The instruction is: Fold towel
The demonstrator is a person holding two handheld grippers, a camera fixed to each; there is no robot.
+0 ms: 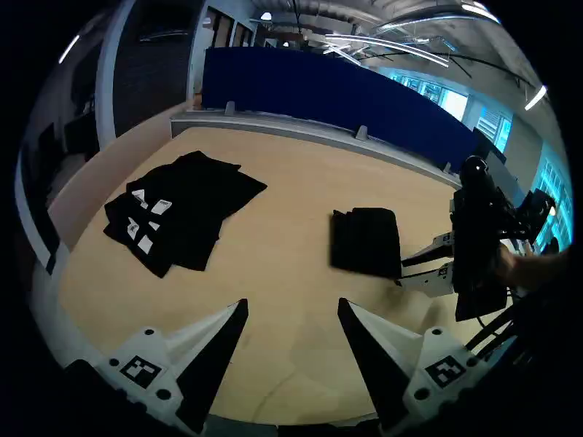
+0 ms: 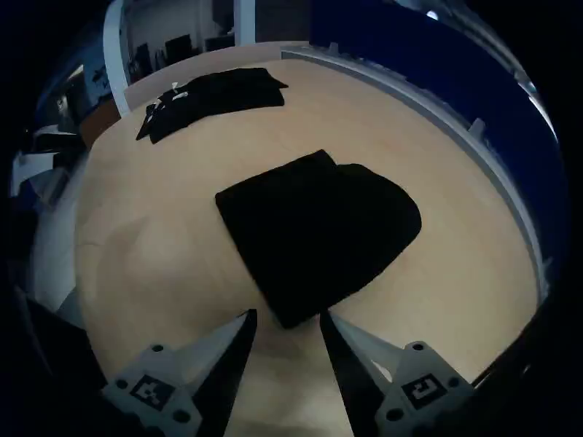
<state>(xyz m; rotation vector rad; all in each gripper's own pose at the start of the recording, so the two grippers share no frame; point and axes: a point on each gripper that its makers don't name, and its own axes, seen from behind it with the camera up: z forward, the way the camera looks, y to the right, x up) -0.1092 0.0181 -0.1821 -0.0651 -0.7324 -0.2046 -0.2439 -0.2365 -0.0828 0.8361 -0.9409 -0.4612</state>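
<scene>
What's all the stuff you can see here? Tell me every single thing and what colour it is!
folded towel: one, black, middle of the table, its near corner between the right gripper's fingertips
pile of cloths: one heap, black with small white tags, far left part of the table
table: one, light wood, under everything
divider wall: one, dark blue, along the table's far edge
ceiling lights: several, white strips, overhead
left gripper: one, white with black fingers, open, above the table's near side
right gripper: one, white with black fingers, open, at the towel's corner
hand: one, holding the right gripper
</scene>
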